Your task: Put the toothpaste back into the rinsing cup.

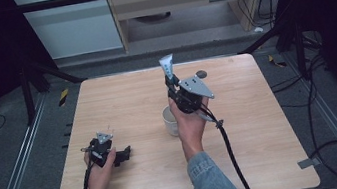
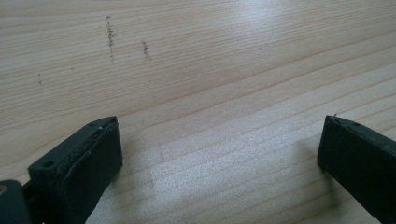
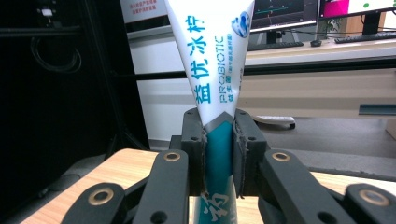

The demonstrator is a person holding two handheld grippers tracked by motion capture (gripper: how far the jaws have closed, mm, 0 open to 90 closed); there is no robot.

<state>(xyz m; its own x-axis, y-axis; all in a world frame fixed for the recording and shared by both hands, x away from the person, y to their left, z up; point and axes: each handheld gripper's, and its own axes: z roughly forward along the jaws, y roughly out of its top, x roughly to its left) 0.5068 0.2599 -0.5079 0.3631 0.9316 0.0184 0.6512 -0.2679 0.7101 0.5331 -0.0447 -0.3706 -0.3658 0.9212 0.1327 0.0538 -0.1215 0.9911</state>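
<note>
My right gripper (image 1: 173, 82) is raised above the table and shut on a white and teal toothpaste tube (image 1: 167, 67), which points up and away. In the right gripper view the tube (image 3: 212, 60) rises between the two black pads (image 3: 192, 149), with blue print and the word PROBIOTIC on it. A white cup (image 1: 170, 120) stands on the wooden table (image 1: 122, 101) just below and left of the right hand. My left gripper (image 1: 126, 154) rests low on the table at the front left, open. Its black fingertips (image 2: 93, 158) stand wide apart over bare wood.
A small dark round object (image 1: 201, 74) lies near the table's far edge, behind the right gripper. The right gripper's cable (image 1: 230, 151) trails toward the front edge. Beyond the table stand a black frame, a desk and monitors (image 3: 285, 14).
</note>
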